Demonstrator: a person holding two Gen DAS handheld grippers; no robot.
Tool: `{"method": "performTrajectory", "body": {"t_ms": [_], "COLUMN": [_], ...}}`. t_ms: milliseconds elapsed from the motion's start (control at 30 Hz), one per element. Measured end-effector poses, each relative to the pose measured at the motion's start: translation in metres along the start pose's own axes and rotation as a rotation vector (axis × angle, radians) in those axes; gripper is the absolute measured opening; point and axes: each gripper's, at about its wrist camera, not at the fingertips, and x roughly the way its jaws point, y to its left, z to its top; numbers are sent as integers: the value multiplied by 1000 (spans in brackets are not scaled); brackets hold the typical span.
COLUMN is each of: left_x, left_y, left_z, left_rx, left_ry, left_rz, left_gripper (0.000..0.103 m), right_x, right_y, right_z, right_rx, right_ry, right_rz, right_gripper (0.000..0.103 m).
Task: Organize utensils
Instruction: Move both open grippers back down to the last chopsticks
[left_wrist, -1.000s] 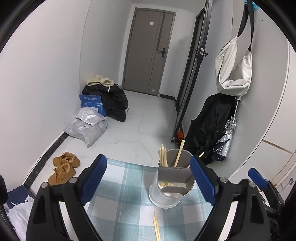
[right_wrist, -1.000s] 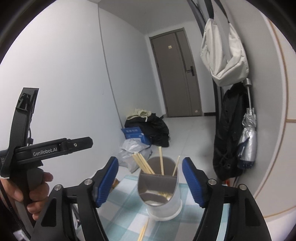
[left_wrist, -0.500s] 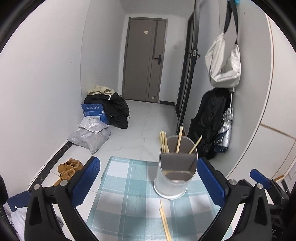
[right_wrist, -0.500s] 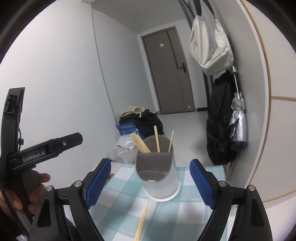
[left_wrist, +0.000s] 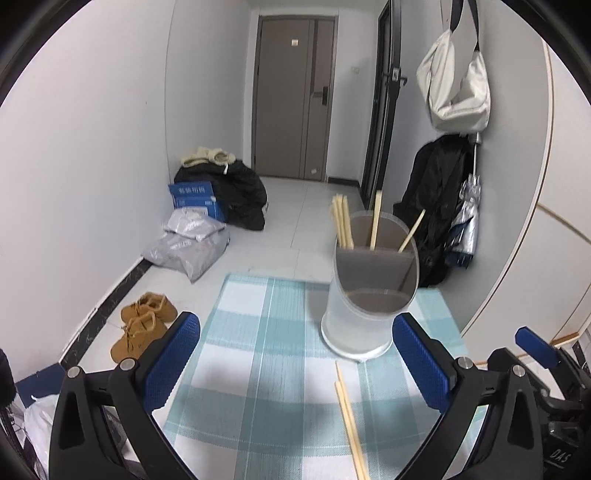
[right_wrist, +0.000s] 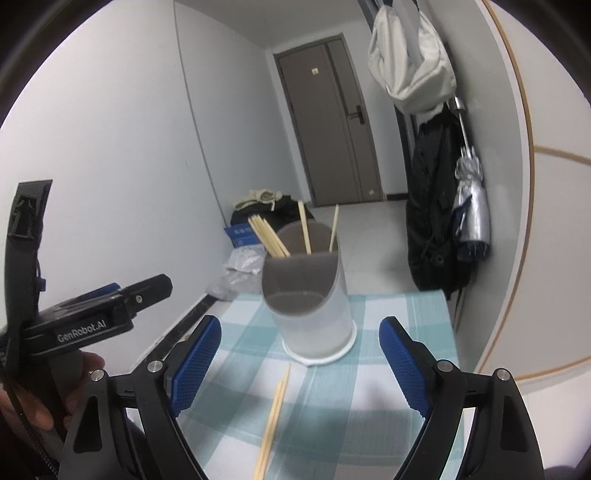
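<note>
A translucent utensil holder with a grey divider stands on a blue-checked cloth; several wooden chopsticks stand in its rear compartments. It also shows in the right wrist view. A pair of chopsticks lies loose on the cloth in front of the holder, also in the right wrist view. My left gripper is open and empty, back from the holder. My right gripper is open and empty, above the loose chopsticks.
The table's far edge drops to a tiled floor with brown shoes, bags and a blue box. A black coat, umbrella and white bag hang on the right wall. The left gripper's body shows at the right view's left.
Both grippers have pulled back and risen from the holder, so it looks smaller and farther. More of the cloth and the loose chopsticks shows. Both stay open.
</note>
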Motion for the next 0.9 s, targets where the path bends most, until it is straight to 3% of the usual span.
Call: {"method": "performTrajectory", "body": {"t_ms": [200,367,533,833,900], "left_x": [26,41,49,60,61], "left_y": [8,18,39,66,76], "left_z": [-23,-28,-23,-12,-9], "left_rx": [-22,3,-66,-141,-183], "left_ry": [82,94,109,128,130], "left_rz": [-2,1,2,64,52], "left_gripper": [101,101,101,101,101], "right_x": [19,39,62,121,136], "right_y": [-5,-8,-4,14,16], "right_z": [-20,-33,-44,-54,-56], "right_rx": [-2,-2,-34,-107,-99], "right_ry": [102,195,298,464,494], "right_rz": [-31,-59,-50,-52,-53], "right_gripper": [88,87,84,68,56]}}
